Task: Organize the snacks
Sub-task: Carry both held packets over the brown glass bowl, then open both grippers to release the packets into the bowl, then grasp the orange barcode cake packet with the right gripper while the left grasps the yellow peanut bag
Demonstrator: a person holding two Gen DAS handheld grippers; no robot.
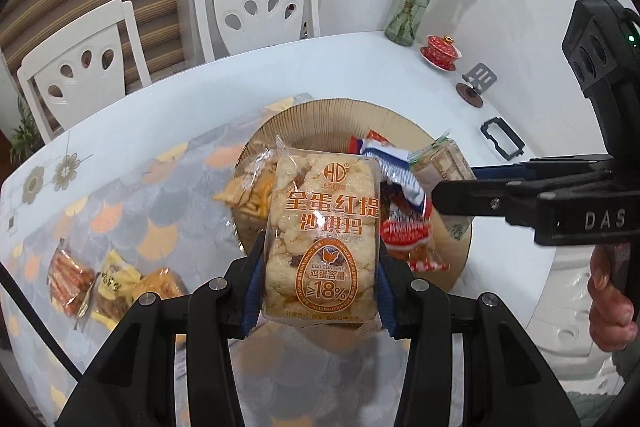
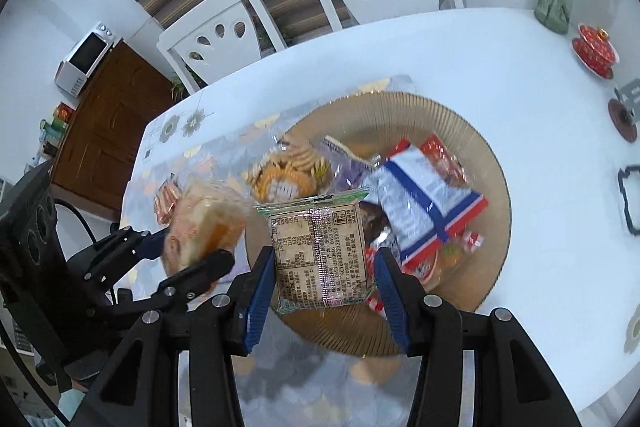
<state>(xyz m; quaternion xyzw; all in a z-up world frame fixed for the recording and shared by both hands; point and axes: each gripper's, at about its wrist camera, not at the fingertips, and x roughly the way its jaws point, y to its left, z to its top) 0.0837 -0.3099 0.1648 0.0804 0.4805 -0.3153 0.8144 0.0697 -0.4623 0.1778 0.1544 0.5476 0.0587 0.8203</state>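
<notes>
My left gripper (image 1: 320, 291) is shut on a clear-wrapped sachima cake pack (image 1: 324, 227) with orange print, held above the near rim of a tan ribbed plate (image 1: 320, 115). In the right wrist view, my right gripper (image 2: 320, 287) is shut on a green-edged packet (image 2: 320, 247), label side up, over the plate (image 2: 480, 155). Inside the plate lie a blue, white and red packet (image 2: 424, 207), a cracker pack (image 2: 288, 167) and red packets. The right gripper (image 1: 460, 183) with its packet (image 1: 440, 163) also shows in the left wrist view. The left gripper (image 2: 188, 247) and cake pack (image 2: 208, 223) appear at the left of the right wrist view.
A sausage pack (image 1: 68, 279), a yellow packet (image 1: 116, 279) and a bread packet (image 1: 160, 287) lie on the patterned mat left of the plate. A glass vase (image 1: 408, 15), red lidded cup (image 1: 440, 51), small stand (image 1: 476, 83) and black frame (image 1: 502, 143) sit at the far right. Two white chairs (image 1: 256, 11) stand behind.
</notes>
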